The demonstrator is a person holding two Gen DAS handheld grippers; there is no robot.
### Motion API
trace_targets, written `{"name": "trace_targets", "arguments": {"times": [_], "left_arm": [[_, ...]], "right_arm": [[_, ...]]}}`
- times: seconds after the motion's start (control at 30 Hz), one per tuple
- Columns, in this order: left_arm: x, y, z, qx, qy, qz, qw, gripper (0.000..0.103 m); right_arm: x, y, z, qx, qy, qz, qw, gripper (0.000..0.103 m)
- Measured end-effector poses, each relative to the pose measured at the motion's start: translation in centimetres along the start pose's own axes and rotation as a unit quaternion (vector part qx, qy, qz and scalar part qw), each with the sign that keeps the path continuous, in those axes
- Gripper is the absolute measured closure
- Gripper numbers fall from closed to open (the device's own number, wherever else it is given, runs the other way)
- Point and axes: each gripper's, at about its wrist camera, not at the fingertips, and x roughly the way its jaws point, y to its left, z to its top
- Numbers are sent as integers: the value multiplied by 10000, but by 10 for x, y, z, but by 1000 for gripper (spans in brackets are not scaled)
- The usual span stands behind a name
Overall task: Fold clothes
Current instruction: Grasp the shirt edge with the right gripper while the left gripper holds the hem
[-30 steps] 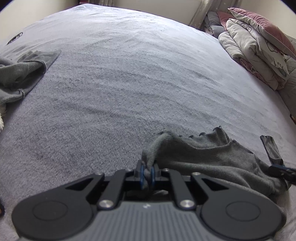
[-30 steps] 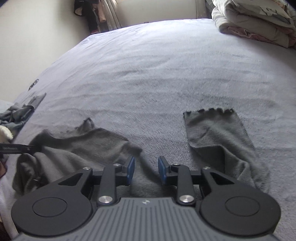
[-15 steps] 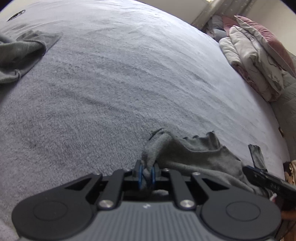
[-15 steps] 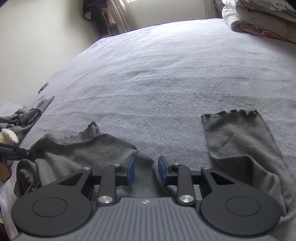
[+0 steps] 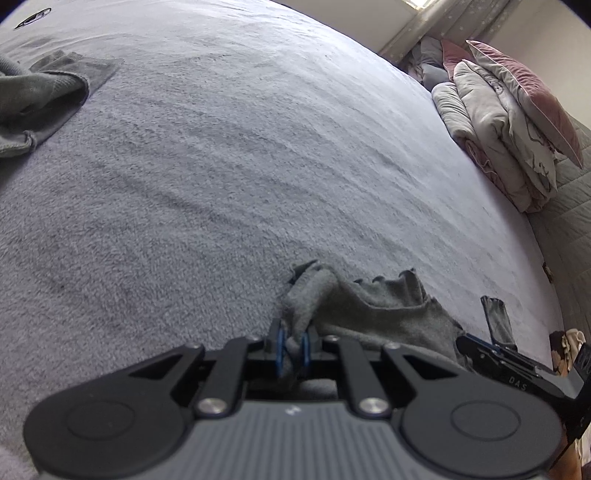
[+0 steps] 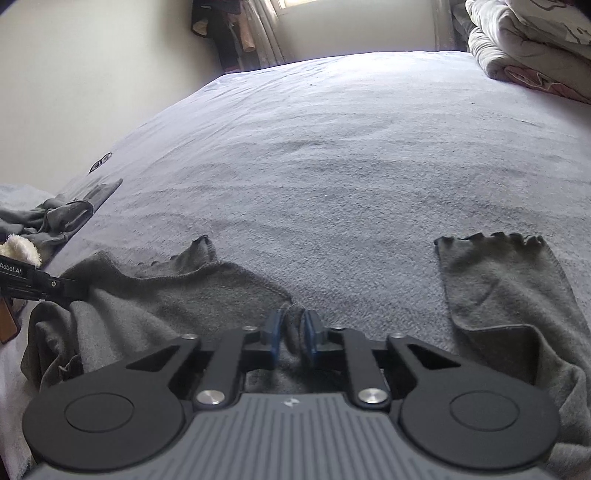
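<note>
Nearest, left gripper (image 5: 291,349) is pinching a bunched edge of the grey garment (image 6: 155,295); right gripper (image 6: 291,339), jaws having just closed, is clamping its neckline; garment is lying crumpled on the lilac bedspread (image 6: 332,147); folded bedding (image 5: 509,122) is sitting far right

A home bedroom is shown. Most of both views is filled by a wide bed (image 6: 351,155) covered in a grey fleecy blanket. At the bed's far right edge, folded duvets and a pink pillow (image 5: 517,99) are stacked. Beyond the bed's far end, a curtained window (image 6: 280,22) and hanging clothes (image 6: 225,33) are seen against plain walls.
</note>
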Motion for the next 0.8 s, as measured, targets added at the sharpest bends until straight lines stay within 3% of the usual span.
{"name": "trace_targets", "arguments": {"times": [0.5,0.8], "left_arm": [[5,-1,0,-57,-2,68,10000,94],[8,-7,0,125,53,36,9999,94]], "right_arm": [[-19,-1,8,-27,-449,-488,9978,97],[-19,-11,7,104,-470,-735,9961,97]]}}
